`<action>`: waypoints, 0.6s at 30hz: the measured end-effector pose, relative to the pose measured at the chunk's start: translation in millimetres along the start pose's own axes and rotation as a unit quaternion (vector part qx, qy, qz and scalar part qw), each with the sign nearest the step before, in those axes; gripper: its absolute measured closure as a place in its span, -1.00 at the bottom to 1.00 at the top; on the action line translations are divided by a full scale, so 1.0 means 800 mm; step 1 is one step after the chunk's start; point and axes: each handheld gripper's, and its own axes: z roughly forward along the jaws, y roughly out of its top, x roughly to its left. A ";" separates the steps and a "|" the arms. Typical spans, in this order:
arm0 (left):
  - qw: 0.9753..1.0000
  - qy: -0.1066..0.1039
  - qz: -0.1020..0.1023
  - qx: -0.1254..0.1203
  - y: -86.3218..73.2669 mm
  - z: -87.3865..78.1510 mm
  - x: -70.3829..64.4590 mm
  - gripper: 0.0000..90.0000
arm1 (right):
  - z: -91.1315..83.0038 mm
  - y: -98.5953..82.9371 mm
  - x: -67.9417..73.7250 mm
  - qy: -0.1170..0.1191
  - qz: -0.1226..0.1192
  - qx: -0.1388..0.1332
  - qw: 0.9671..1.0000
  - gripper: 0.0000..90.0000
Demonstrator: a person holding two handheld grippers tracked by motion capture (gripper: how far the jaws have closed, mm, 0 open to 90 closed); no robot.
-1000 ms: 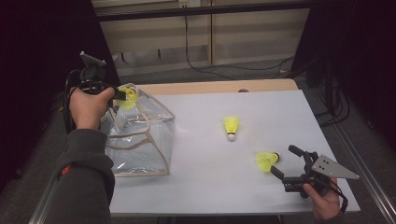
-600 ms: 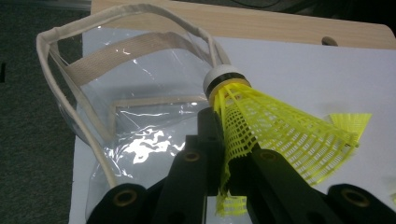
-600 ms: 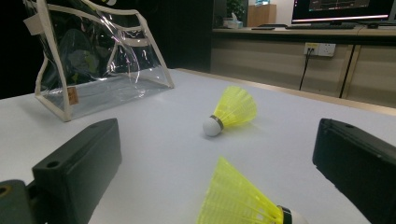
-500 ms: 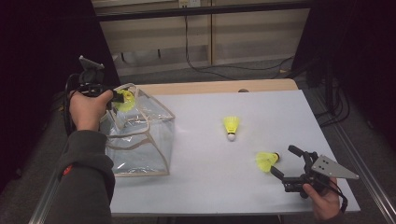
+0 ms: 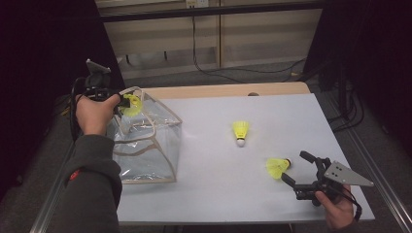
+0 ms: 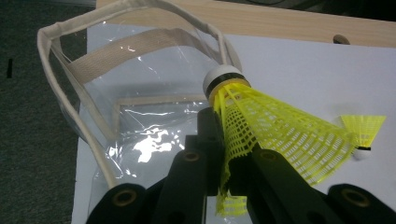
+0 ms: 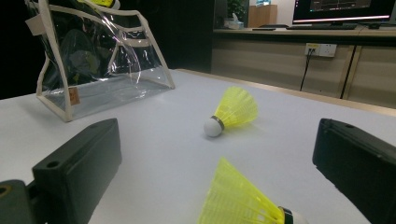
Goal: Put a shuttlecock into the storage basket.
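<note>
A clear plastic bag (image 5: 145, 141) with beige trim stands at the table's left; its open mouth (image 6: 140, 70) faces up. My left gripper (image 5: 121, 103) is shut on a yellow shuttlecock (image 6: 275, 130) by its skirt and holds it over the bag's far rim. A second yellow shuttlecock (image 5: 240, 131) lies mid-table, also seen as the farther shuttlecock (image 7: 231, 112). A third shuttlecock (image 5: 278, 166) lies just in front of my right gripper (image 5: 296, 169), which is open; the same near shuttlecock (image 7: 243, 200) sits between its black jaws.
The white tabletop (image 5: 291, 116) ends in a wooden strip (image 5: 223, 91) at the back. Cables (image 5: 243, 70) run along the dark floor behind. A metal rail (image 5: 379, 170) borders the right side.
My left gripper with its shuttlecock has drifted slightly left and up over the bag's rim. The right gripper and both table shuttlecocks have stayed put.
</note>
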 end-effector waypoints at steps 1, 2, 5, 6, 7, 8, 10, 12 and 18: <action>1.000 0.000 0.000 0.001 0.000 0.001 0.000 0.94 | 0.000 0.000 0.000 0.000 0.000 -0.001 1.000 -0.98; 1.000 0.004 -0.001 0.003 0.000 0.002 0.000 0.95 | 0.000 0.000 0.000 -0.001 0.000 -0.001 1.000 -0.98; 1.000 0.007 -0.001 0.001 0.001 0.004 0.001 0.94 | 0.000 0.000 0.000 0.000 0.002 -0.002 1.000 -0.98; 1.000 0.008 -0.003 0.000 0.001 0.004 0.001 0.94 | 0.000 0.000 0.000 0.000 0.002 -0.001 1.000 -0.98; 1.000 0.009 -0.004 0.000 0.001 0.004 0.001 0.94 | 0.000 0.000 -0.001 -0.001 0.001 -0.001 1.000 -0.98; 1.000 0.009 -0.002 0.002 0.001 0.004 0.002 0.94 | 0.000 0.000 -0.001 -0.001 0.000 -0.001 1.000 -0.98; 1.000 0.012 -0.003 0.002 0.001 0.005 0.002 0.94 | 0.000 0.000 0.000 0.000 0.002 -0.002 1.000 -0.98; 1.000 0.014 -0.007 -0.002 0.001 0.007 0.003 0.94 | 0.000 0.000 0.000 0.000 0.002 -0.001 1.000 -0.98; 1.000 0.018 -0.004 0.000 0.001 0.010 0.005 0.93 | 0.000 0.000 -0.001 -0.001 0.000 0.000 1.000 -0.98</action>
